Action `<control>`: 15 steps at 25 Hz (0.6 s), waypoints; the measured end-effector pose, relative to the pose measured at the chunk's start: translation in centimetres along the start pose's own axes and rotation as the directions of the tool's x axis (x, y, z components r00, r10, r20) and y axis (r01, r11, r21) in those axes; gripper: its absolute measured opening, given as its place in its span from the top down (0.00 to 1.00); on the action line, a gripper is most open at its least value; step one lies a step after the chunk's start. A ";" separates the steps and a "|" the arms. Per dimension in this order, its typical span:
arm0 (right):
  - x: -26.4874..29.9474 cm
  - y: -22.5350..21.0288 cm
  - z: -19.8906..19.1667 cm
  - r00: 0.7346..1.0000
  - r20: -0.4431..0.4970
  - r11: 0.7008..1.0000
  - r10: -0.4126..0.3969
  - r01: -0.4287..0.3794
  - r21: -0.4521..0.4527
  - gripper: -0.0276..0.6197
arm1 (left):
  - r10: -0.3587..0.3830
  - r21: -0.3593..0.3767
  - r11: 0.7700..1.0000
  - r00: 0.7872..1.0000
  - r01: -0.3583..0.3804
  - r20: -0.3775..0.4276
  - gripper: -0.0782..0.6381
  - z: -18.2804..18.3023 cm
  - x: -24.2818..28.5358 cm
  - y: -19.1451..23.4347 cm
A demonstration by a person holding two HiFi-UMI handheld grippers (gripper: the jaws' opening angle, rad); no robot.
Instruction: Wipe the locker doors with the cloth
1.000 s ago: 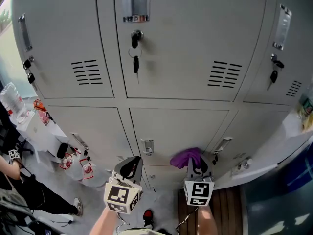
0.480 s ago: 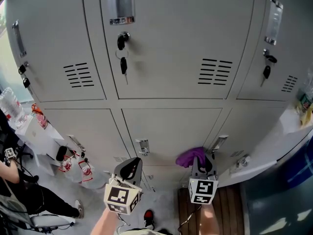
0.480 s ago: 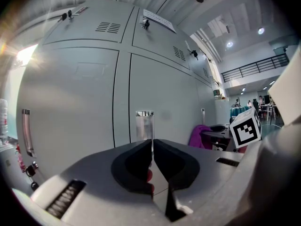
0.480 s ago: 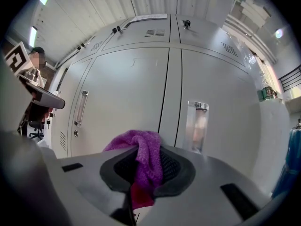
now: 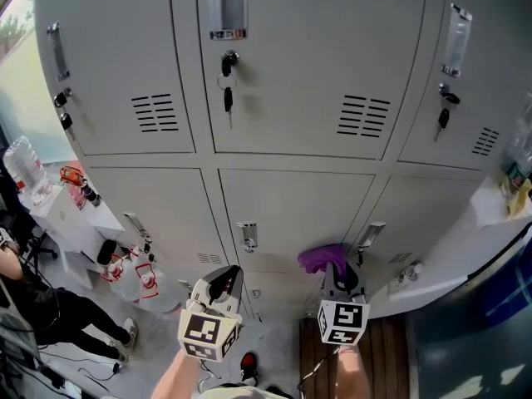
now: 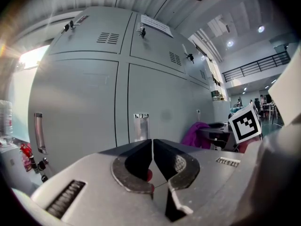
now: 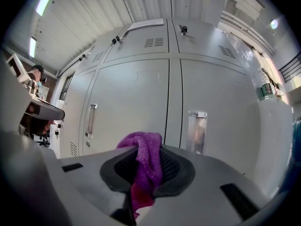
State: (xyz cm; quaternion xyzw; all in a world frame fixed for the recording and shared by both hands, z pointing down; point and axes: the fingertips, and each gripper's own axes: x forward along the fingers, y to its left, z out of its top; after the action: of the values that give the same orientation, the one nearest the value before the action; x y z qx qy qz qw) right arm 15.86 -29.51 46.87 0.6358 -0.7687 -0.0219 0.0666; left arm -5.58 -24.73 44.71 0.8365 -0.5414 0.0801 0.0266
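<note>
Purple cloth [image 5: 320,258] pinched in right gripper [image 5: 337,274], near lower door [image 5: 291,206], contact unclear. Empty left gripper [image 5: 223,283] pressed together. Likely best: press cloth flat on door, sweep overlapping passes, skirt handle [image 5: 247,235] and keys [image 5: 227,98], keep pinch firm against slipping.

Left gripper [image 6: 153,146], seen along its own jaws: the two dark pads are closed together with nothing between them. They face the grey locker doors [image 6: 89,102], with a metal recessed handle [image 6: 141,126] directly above the tips and a bar handle [image 6: 39,133] on the door at left. At right, a purple cloth [image 6: 196,134] hangs before the doors, beside a black-and-white marker cube [image 6: 245,123].
</note>
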 end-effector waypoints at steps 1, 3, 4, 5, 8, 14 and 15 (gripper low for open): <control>-0.6 0.3 0.4 1.000 0.010 1.000 0.009 -0.009 0.004 0.85 | 0.003 0.000 1.000 1.000 -0.003 0.003 0.85 0.1 -0.5 -0.2; -2.0 1.0 1.3 0.999 0.025 1.000 0.027 -0.027 0.010 0.85 | 0.009 0.000 1.000 1.000 -0.009 0.009 0.85 0.1 -1.6 -0.7; -2.8 1.4 1.6 0.999 0.036 0.999 0.037 -0.037 0.008 0.85 | 0.013 0.001 1.000 1.000 -0.013 0.012 0.85 0.2 -2.2 -1.0; -3.5 1.8 2.0 0.998 0.050 0.999 0.047 -0.047 0.003 0.85 | 0.017 0.001 1.000 1.000 -0.017 0.015 0.85 0.2 -2.8 -1.3; -6.1 2.8 3.0 0.993 0.086 0.997 0.078 -0.079 0.001 0.85 | 0.031 0.001 1.000 0.999 -0.031 0.024 0.85 0.2 -4.7 -2.2; -11.4 4.6 3.8 0.984 0.130 0.992 0.125 -0.128 0.017 0.85 | 0.058 -0.002 0.998 0.998 -0.058 0.022 0.85 -0.6 -8.8 -4.3; -12.1 4.9 3.7 0.982 0.133 0.991 0.131 -0.134 0.016 0.85 | 0.061 -0.003 0.998 0.998 -0.061 0.022 0.85 -0.7 -9.5 -4.6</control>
State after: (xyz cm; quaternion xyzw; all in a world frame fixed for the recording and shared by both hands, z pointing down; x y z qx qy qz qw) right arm 12.85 -16.86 42.87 0.5810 -0.8123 -0.0499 0.0092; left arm -5.22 -14.19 44.10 0.8203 -0.5671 0.0710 0.0189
